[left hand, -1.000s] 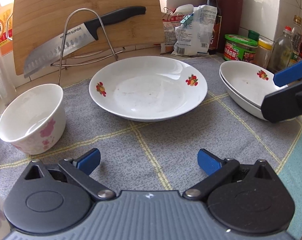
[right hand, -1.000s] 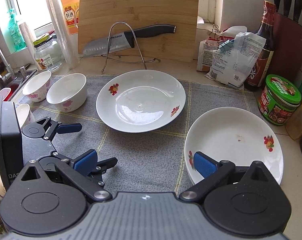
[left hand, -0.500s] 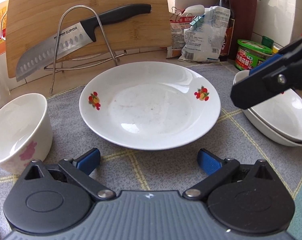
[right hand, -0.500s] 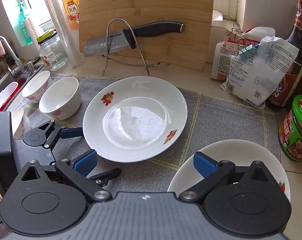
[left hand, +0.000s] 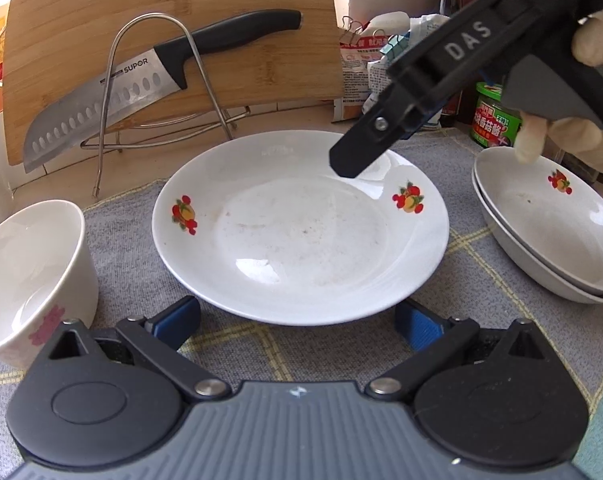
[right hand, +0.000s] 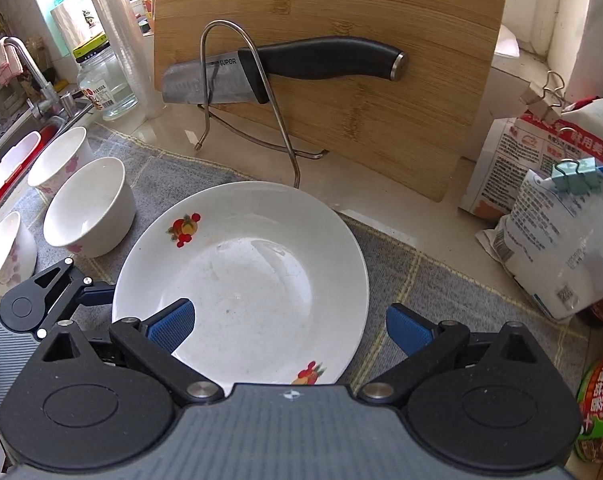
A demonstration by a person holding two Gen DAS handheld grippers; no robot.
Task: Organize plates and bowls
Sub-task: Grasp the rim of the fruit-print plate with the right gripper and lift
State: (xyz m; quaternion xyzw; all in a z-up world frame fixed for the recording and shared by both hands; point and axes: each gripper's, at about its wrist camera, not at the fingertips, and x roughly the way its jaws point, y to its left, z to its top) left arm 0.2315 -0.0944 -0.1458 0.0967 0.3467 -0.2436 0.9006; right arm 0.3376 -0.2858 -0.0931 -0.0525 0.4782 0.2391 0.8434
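A white plate with fruit decals (left hand: 301,232) (right hand: 241,280) lies on the grey mat. My left gripper (left hand: 297,322) is open and low on the mat, its fingers straddling the plate's near rim. My right gripper (right hand: 289,326) is open above the plate's right side: one pad is over the plate and the other is past the rim. From the left wrist view, the right gripper's finger (left hand: 365,148) hangs over the plate's far right edge. A stack of two like plates (left hand: 541,224) sits to the right. White bowls with pink flowers (left hand: 29,272) (right hand: 89,208) stand to the left.
A bamboo cutting board (right hand: 341,60) leans at the back, with a knife (right hand: 301,64) in a wire rack (right hand: 241,80). Clipped bags (right hand: 561,220) and a green-lidded jar (left hand: 493,116) crowd the right. A sink (right hand: 5,148) lies left. A gloved hand (left hand: 573,136) holds the right gripper.
Both grippers have closed in on the middle plate. The right gripper has swung left, away from the stacked plates, and now hangs over the plate. Both have stayed open.
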